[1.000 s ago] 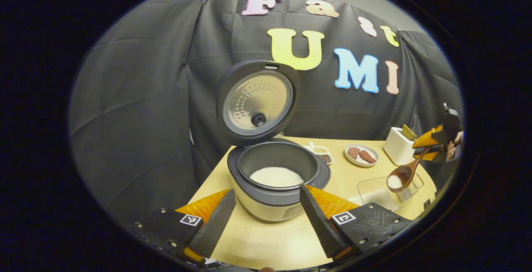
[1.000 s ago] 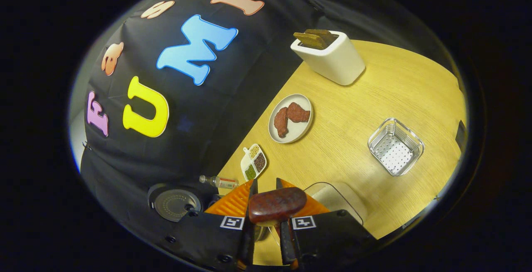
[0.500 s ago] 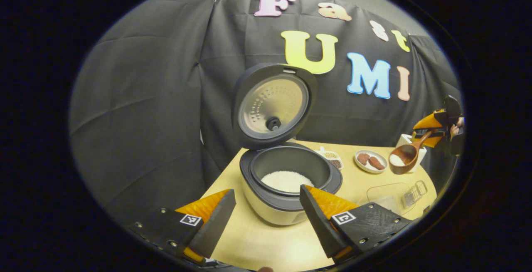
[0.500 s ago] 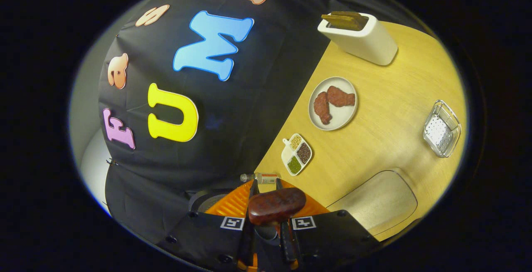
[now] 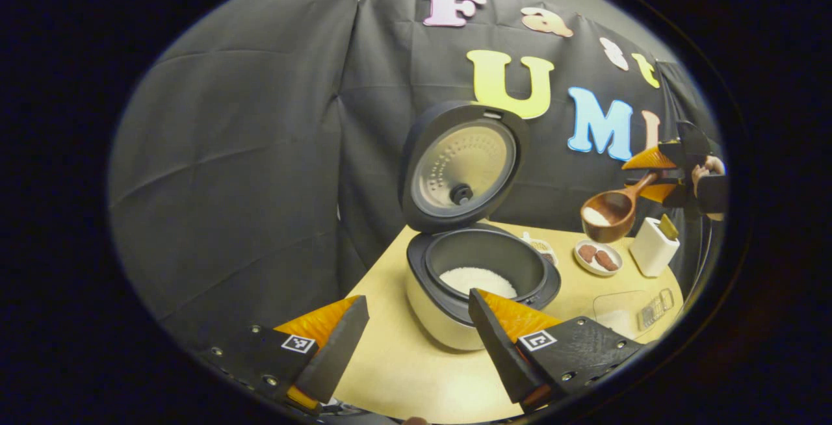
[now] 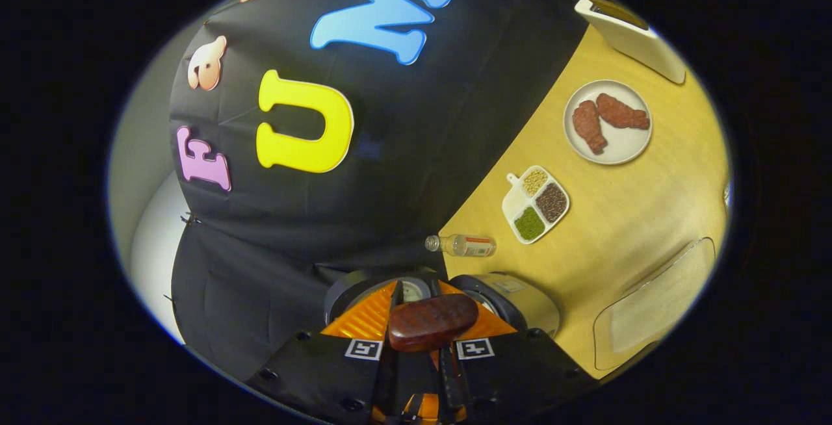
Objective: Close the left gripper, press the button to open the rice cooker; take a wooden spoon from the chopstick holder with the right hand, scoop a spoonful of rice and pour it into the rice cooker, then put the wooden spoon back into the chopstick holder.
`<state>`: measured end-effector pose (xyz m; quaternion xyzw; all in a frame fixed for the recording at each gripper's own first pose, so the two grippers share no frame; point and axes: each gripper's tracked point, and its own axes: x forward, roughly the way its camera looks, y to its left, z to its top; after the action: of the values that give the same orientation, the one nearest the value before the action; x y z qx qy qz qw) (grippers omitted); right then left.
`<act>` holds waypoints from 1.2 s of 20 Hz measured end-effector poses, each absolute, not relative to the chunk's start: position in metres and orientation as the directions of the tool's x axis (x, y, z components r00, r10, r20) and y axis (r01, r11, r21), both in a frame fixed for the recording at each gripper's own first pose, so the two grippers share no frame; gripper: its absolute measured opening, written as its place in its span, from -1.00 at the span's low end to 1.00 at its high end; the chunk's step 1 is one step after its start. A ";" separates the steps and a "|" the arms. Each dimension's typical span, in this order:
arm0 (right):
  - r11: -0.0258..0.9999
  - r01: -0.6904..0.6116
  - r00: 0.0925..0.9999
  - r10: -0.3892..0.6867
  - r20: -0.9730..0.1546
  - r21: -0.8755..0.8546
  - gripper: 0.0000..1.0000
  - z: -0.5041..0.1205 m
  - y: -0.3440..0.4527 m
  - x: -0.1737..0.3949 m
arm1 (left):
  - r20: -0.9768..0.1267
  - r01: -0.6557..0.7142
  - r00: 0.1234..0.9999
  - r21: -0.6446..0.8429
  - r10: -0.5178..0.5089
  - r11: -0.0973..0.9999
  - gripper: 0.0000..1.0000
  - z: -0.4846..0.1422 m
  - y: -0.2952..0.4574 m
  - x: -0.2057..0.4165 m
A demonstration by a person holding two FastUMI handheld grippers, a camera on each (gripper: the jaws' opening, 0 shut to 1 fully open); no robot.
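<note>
Table [image 5: 396,373] layout, right gripper view: plate [image 6: 608,149] with two brown pieces, a four-part seed dish [image 6: 535,204] beside it, a small bottle [image 6: 460,245] lying on its side near the cloth wall, a clear tray [image 6: 656,305] at the near edge. White chopstick holder [image 6: 630,38] at the far corner, cut by the view's rim.

Rice cooker [image 5: 478,282] stands open, lid [image 5: 463,165] upright, white rice [image 5: 478,279] in the pot. Nothing lies between the cooker and the spoon.

Right gripper [image 6: 416,318]: fingers clamped on the wooden spoon [image 5: 611,212] handle. In the left gripper view the spoon bowl is raised above the plate, to the right of the lid and well apart from the pot; white rice sits in it. A hand [image 5: 705,171] is at that gripper.

Left gripper [image 5: 416,321]: fingers wide apart, holding nothing, low in front of the cooker.

In the right gripper view the handle end hides the spoon bowl.
</note>
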<state>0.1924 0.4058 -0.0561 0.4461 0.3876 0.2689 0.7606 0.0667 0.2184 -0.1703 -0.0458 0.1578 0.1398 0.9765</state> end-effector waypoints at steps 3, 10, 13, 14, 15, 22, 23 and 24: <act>0.476 -0.144 0.509 0.788 -0.348 0.868 -0.46 -0.056 0.454 0.194 | -0.338 -0.322 0.901 -0.104 0.271 0.941 0.97 -0.182 0.234 0.065; 0.594 -0.283 0.463 0.772 -0.435 0.753 -0.46 -0.106 0.517 0.197 | -0.378 -0.435 0.856 -0.155 0.354 0.887 0.97 -0.198 0.280 0.060; 0.667 -0.343 0.473 0.731 -0.492 0.661 -0.46 -0.138 0.520 0.207 | -0.379 -0.457 0.845 -0.146 0.377 0.877 0.97 -0.196 0.289 0.057; 0.687 -0.370 0.479 0.718 -0.505 0.625 -0.46 -0.144 0.521 0.208 | -0.381 -0.461 0.842 -0.143 0.381 0.876 0.95 -0.196 0.290 0.056; 0.700 -0.396 0.485 0.709 -0.512 0.595 -0.46 -0.148 0.521 0.209 | -0.383 -0.463 0.840 -0.138 0.384 0.875 0.95 -0.196 0.290 0.057; 0.717 -0.565 0.499 0.691 -0.523 0.409 -0.46 -0.154 0.539 0.204 | -0.383 -0.443 0.845 -0.111 0.373 0.889 0.94 -0.195 0.277 0.060; 0.707 -0.607 0.498 0.694 -0.520 0.363 -0.46 -0.152 0.544 0.200 | -0.382 -0.438 0.847 -0.109 0.369 0.892 0.94 -0.196 0.276 0.061; 0.695 -0.643 0.495 0.698 -0.518 0.323 -0.46 -0.150 0.548 0.198 | -0.381 -0.434 0.849 -0.109 0.366 0.894 0.97 -0.194 0.275 0.062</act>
<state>0.1979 0.5481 -0.1500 0.0434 0.3194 0.3882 0.8634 0.0618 0.2747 -0.1945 -0.0957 0.1784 0.2091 0.9567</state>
